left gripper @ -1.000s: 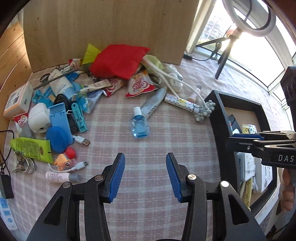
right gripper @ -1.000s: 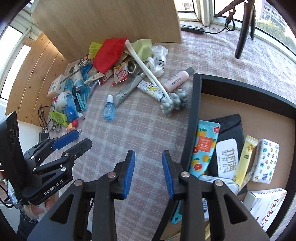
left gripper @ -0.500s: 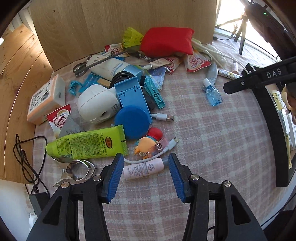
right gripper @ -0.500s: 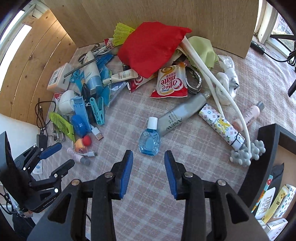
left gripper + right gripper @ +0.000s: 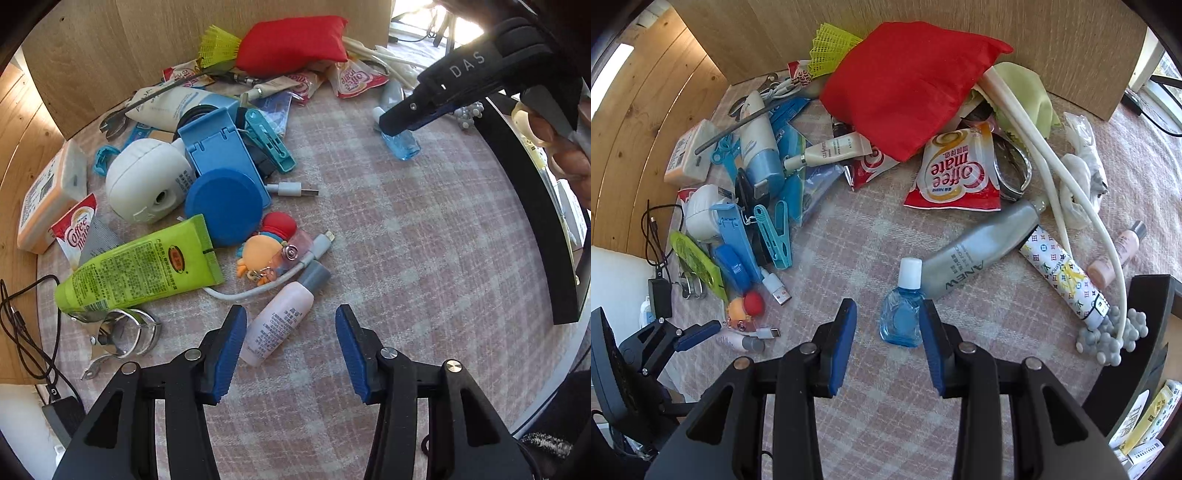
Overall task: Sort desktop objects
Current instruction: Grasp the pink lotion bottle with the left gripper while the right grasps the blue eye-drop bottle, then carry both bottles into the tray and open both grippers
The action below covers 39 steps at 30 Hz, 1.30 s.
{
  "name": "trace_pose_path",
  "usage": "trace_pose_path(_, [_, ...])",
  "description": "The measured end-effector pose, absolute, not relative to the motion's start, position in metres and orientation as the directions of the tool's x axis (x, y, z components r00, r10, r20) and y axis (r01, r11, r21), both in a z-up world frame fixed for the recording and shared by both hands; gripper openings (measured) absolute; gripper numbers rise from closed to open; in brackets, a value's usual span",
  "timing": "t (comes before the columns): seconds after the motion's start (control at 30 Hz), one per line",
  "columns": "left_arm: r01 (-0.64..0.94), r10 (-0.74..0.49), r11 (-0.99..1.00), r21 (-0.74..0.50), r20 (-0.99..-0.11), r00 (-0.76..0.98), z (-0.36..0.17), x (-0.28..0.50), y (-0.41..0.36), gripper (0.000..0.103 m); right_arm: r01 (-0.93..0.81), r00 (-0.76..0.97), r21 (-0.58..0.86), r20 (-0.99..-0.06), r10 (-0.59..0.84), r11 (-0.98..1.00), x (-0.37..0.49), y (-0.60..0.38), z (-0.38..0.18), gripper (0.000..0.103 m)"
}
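My left gripper (image 5: 290, 350) is open and low over the checked cloth. A small pink bottle with a grey cap (image 5: 280, 321) lies between its fingers, close to the left one. My right gripper (image 5: 887, 339) is open around a small blue bottle with a white cap (image 5: 903, 314), which lies flat between its fingers, close to the right one. The blue bottle (image 5: 400, 142) shows in the left wrist view under the right gripper's tip (image 5: 402, 118). The left gripper (image 5: 690, 336) shows at the lower left of the right wrist view.
A black tray (image 5: 532, 206) with packets stands at the right; its corner (image 5: 1152, 295) shows in the right wrist view. A pile of clutter lies behind: red pouch (image 5: 908, 81), green tube (image 5: 140, 266), blue round case (image 5: 225, 206), silver tube (image 5: 979, 254), white cable (image 5: 295, 190). Wooden boards wall the back and left.
Both grippers have moved left from the tray towards the clutter and come down. The left now straddles the pink bottle, the right straddles the blue bottle.
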<state>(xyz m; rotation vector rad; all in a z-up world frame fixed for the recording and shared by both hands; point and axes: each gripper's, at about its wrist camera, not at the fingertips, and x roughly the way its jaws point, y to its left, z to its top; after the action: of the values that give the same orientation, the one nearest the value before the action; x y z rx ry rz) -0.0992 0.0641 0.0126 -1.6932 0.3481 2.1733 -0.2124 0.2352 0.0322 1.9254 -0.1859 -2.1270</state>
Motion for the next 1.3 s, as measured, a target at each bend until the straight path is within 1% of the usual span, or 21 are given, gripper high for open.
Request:
trace_pose_path(0.2, [-0.442,0.097,-0.897,0.001,-0.975,-0.199,0.006,-0.097,0.076,0.045,0.138,-0.077,0.236,-0.966,-0.248,-0.962,-0.211,0.227,0.030,0.035])
trace_pose_path(0.27, [-0.424,0.079,-0.906,0.007,-0.979,-0.186,0.001,-0.099,0.078,0.032,0.145,-0.073,0.233,-0.967,-0.245,-0.962,-0.209,0.225,0.029,0.035])
trace_pose_path(0.3, [-0.418,0.086,-0.909,-0.002,-0.980,-0.181,0.000,-0.100,0.078,0.030,0.149,-0.068,0.232,-0.967,-0.244,-0.961,-0.208,0.224,0.029,0.035])
trace_pose_path(0.4, [-0.405,0.089,-0.914,-0.004,-0.978,-0.190,0.000,-0.101,0.081,0.028,0.163,-0.065,0.213,-0.972,-0.226,-0.963,-0.205,0.221,0.027,0.035])
trace_pose_path(0.47, [-0.394,0.088,-0.919,-0.005,-0.977,-0.192,0.000,-0.101,0.082,0.023,0.170,-0.059,0.204,-0.975,-0.216,-0.964,-0.205,0.219,0.023,0.035])
trace_pose_path(0.57, [-0.376,0.094,-0.926,-0.015,-0.977,-0.194,0.001,-0.101,0.084,0.019,0.185,-0.060,0.179,-0.979,-0.193,-0.966,-0.204,0.215,0.018,0.035])
trace_pose_path(0.63, [-0.364,0.100,-0.931,-0.021,-0.975,-0.199,0.001,-0.100,0.085,0.019,0.201,-0.065,0.166,-0.981,-0.182,-0.965,-0.202,0.211,0.019,0.031])
trace_pose_path(0.8, [-0.322,0.130,-0.945,-0.060,-0.971,-0.199,0.003,-0.097,0.085,0.019,0.194,-0.069,0.193,-0.975,-0.210,-0.962,-0.187,0.215,0.022,0.031])
trace_pose_path(0.97, [-0.298,0.163,-0.950,-0.097,-0.965,-0.206,0.013,-0.093,0.094,0.019,0.190,-0.089,0.230,-0.964,-0.250,-0.955,-0.169,0.230,0.039,0.031])
trace_pose_path(1.23, [-0.358,0.256,-0.919,-0.165,-0.941,-0.221,0.043,-0.092,0.151,0.019,0.125,-0.148,0.284,-0.942,-0.301,-0.951,-0.127,0.295,0.074,0.031])
trace_pose_path(1.27, [-0.371,0.266,-0.913,-0.170,-0.937,-0.225,0.041,-0.076,0.155,0.019,0.112,-0.159,0.282,-0.941,-0.298,-0.953,-0.130,0.313,0.079,0.031])
trace_pose_path(1.3, [-0.388,0.280,-0.904,-0.178,-0.933,-0.226,0.044,-0.076,0.163,0.019,0.100,-0.171,0.278,-0.941,-0.292,-0.955,-0.124,0.325,0.083,0.031])
